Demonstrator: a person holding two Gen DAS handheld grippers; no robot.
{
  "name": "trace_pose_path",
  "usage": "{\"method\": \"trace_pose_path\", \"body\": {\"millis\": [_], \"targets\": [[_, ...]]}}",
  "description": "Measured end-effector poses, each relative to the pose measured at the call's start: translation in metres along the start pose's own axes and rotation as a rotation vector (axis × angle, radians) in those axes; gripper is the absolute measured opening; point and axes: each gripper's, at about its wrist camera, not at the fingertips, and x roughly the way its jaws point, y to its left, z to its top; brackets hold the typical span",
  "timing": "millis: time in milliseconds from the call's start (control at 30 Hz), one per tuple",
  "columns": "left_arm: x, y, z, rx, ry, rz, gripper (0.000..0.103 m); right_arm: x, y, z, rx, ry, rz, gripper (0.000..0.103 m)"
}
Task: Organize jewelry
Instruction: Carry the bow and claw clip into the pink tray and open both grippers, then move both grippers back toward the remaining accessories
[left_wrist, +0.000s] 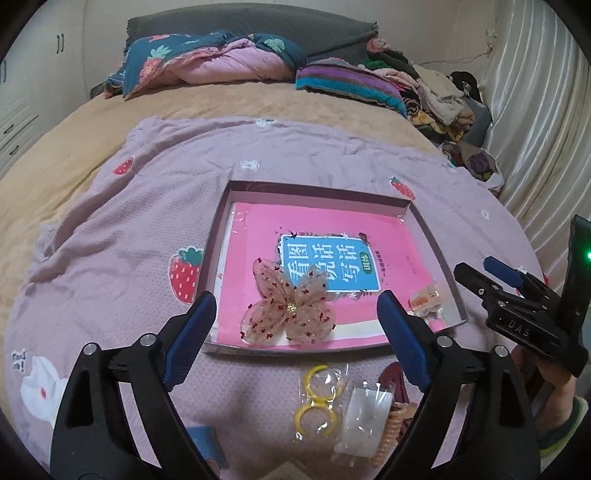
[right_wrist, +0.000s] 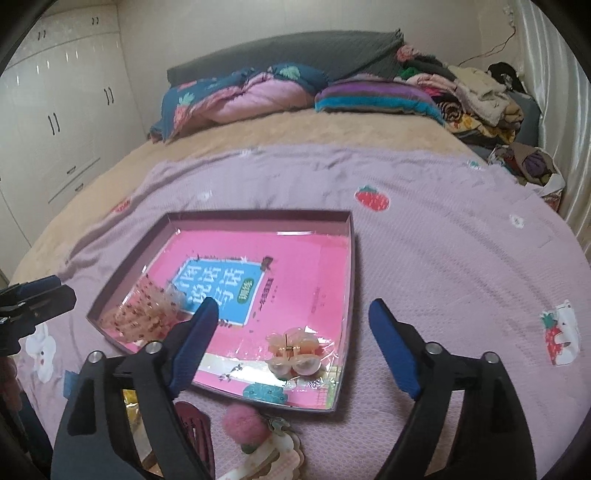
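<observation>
- I'm hovering both claws, left (left_wrist: 295, 325) and right (right_wrist: 291, 343), wide and empty, over the tray (left_wrist: 317, 186).
- Bow (left_wrist: 288, 306) and clip (right_wrist: 293, 350) look placed; I'd grab the rings (left_wrist: 319, 400) next.

The pink book (left_wrist: 317, 266) in the tray (left_wrist: 436, 236) carries big white characters, 看图说话写话, on its blue panel. Right of the tray, the right gripper (left_wrist: 476, 277) body reads "DAS".

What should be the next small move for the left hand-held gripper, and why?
Probably lower the left hand-held gripper toward the yellow rings on the blanket and close on them. Its jaws are open and empty, the fabric flower and pearl clip already lie in the tray, and the rings lie outside it.
</observation>
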Motion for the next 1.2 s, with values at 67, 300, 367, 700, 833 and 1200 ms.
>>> {"method": "trace_pose_path", "body": {"millis": [67,300,367,700,833,1200], "targets": [[-0.008,0.000,0.001,0.001,-0.016,0.005,0.088,-0.010,-0.001,0.001,0.003,-0.023,-0.007,0.085],[-0.044,0.005,0.001,-0.017,-0.072,0.007,0.090,-0.048,-0.003,0.003,0.016,-0.109,-0.027,0.090],[-0.053,0.007,0.001,-0.024,-0.088,0.007,0.091,-0.061,-0.003,0.003,0.022,-0.133,-0.027,0.090],[-0.092,0.015,-0.010,-0.029,-0.148,-0.007,0.092,-0.125,0.003,-0.003,0.026,-0.208,-0.022,0.091],[-0.101,0.019,-0.017,-0.031,-0.154,-0.012,0.092,-0.140,0.011,-0.011,0.016,-0.218,-0.019,0.092],[-0.116,0.028,-0.040,-0.025,-0.155,-0.010,0.092,-0.157,0.021,-0.034,0.002,-0.196,-0.021,0.093]]}}
